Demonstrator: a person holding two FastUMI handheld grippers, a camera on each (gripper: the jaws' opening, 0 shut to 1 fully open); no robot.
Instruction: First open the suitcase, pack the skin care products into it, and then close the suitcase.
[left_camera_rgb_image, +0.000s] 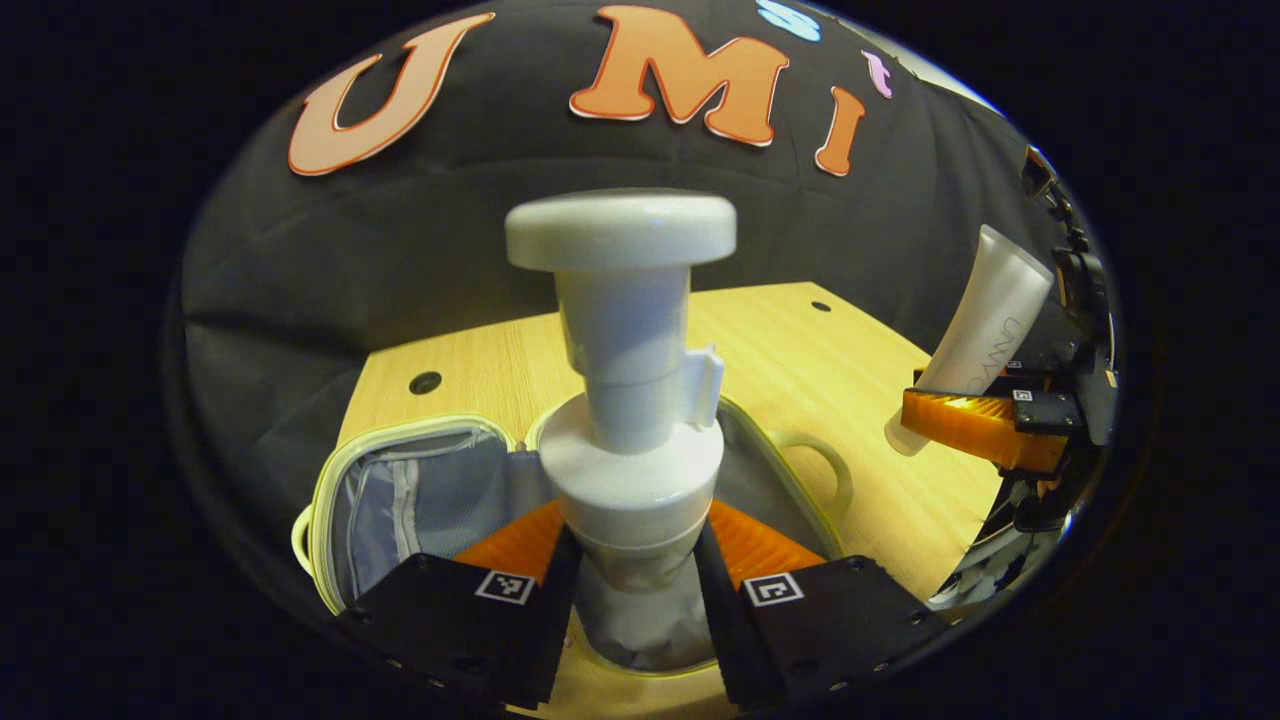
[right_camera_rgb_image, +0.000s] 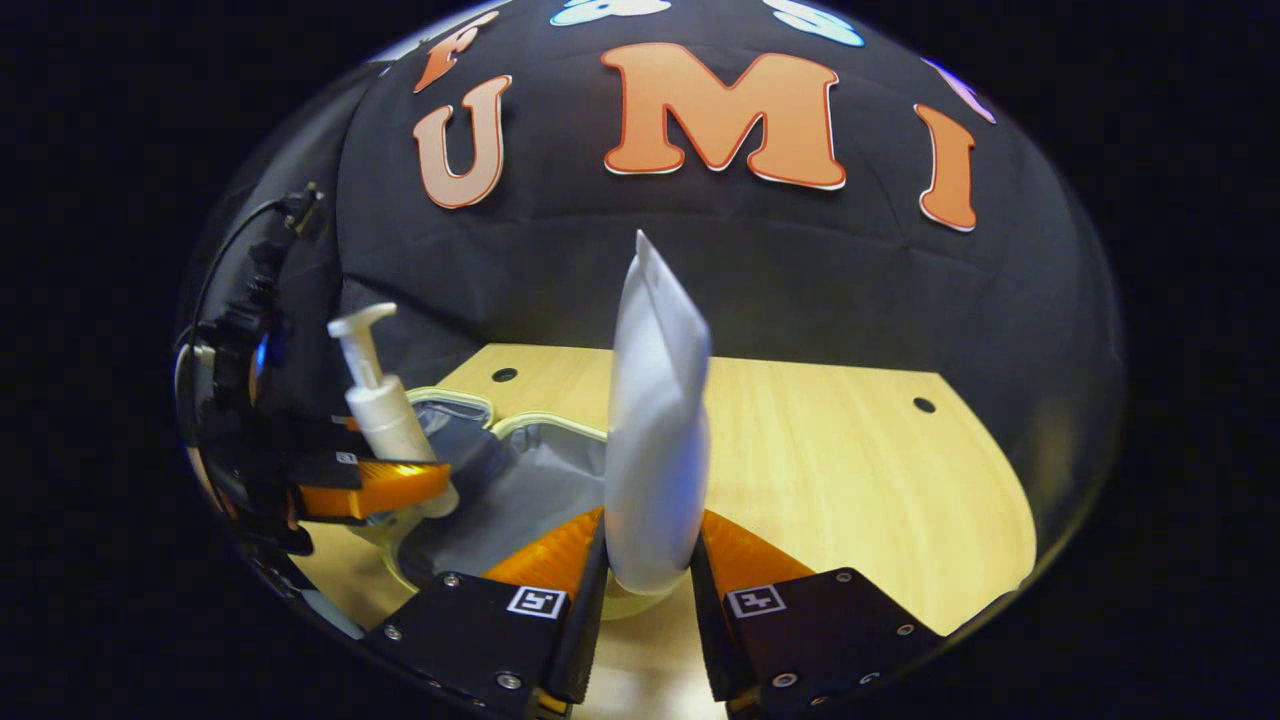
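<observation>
Your left tool (left_camera_rgb_image: 635, 560) is clenched on the pump bottle (left_camera_rgb_image: 630, 400), both fingers pressing the sides of its body just below the shoulder, and the bottle stands upright between them with its broad flat pump head at the top. You are holding it in the air over the open suitcase (left_camera_rgb_image: 420, 490), which lies flat on the worktop (left_camera_rgb_image: 800, 340) toward its near left corner; the grey lining and pale rim of the case spread out to either side of the bottle, and a loop handle sticks out on the case's right edge. In the right gripper view the same bottle (right_camera_rgb_image: 385, 405) shows tilted slightly in your left tool (right_camera_rgb_image: 375, 487), above the left part of the suitcase (right_camera_rgb_image: 520, 480). Your right tool (right_camera_rgb_image: 648, 580) is clenched on the tube (right_camera_rgb_image: 655, 430), gripping it near its rounded cap end with the flat crimped end pointing up. It is held above the worktop (right_camera_rgb_image: 850, 470), just beside the right rim of the case. From the left gripper view that tube (left_camera_rgb_image: 985, 325) leans off to the right in your right tool (left_camera_rgb_image: 980, 420), well apart from the bottle and over the right edge of the worktop.
</observation>
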